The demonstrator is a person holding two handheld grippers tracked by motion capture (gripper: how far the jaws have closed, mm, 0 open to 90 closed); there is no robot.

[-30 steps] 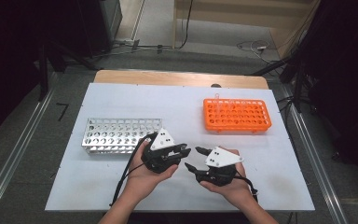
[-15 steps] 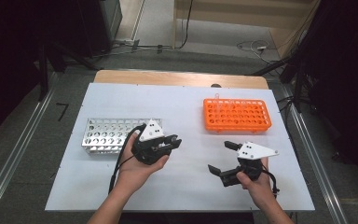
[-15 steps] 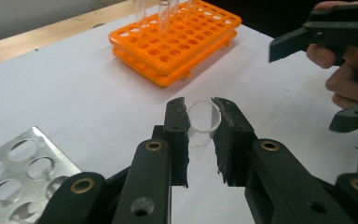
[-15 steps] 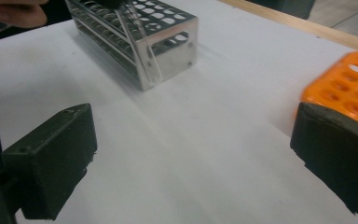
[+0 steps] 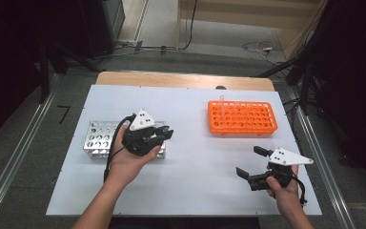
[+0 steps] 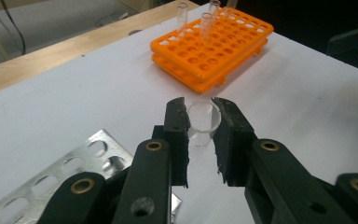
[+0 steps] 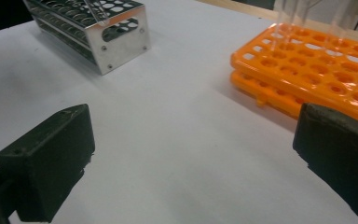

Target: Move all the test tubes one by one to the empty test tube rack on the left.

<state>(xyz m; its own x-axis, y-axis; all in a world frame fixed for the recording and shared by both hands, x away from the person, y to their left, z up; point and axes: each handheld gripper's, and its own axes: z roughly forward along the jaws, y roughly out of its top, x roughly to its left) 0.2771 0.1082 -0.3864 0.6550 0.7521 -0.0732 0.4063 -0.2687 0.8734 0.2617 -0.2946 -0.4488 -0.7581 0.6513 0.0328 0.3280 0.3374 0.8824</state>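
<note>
My left gripper (image 5: 166, 134) hovers above the right end of the silver metal rack (image 5: 97, 138), shut on a clear test tube (image 6: 204, 123) whose open rim shows between the pads. In the left gripper view, the orange rack (image 6: 214, 46) lies ahead with a few clear tubes (image 6: 182, 14) standing at its far end. Near the table's front right my right gripper (image 5: 249, 161) is open; its jaws have just been opening and nothing is between them. The right gripper view shows its gripper (image 7: 193, 126) over bare white tabletop, the orange rack (image 7: 317, 65) at right, the metal rack (image 7: 98, 28) far left.
The orange rack (image 5: 242, 117) sits at the back right of the white table (image 5: 195, 191). A wooden strip (image 5: 186, 80) runs along the table's far edge. Metal rails and cables lie on the floor around it.
The two grippers, close together at mid-table a second ago, have parted. The right one swung out to the front right with its jaws wider. The left one drifted back over the metal rack.
</note>
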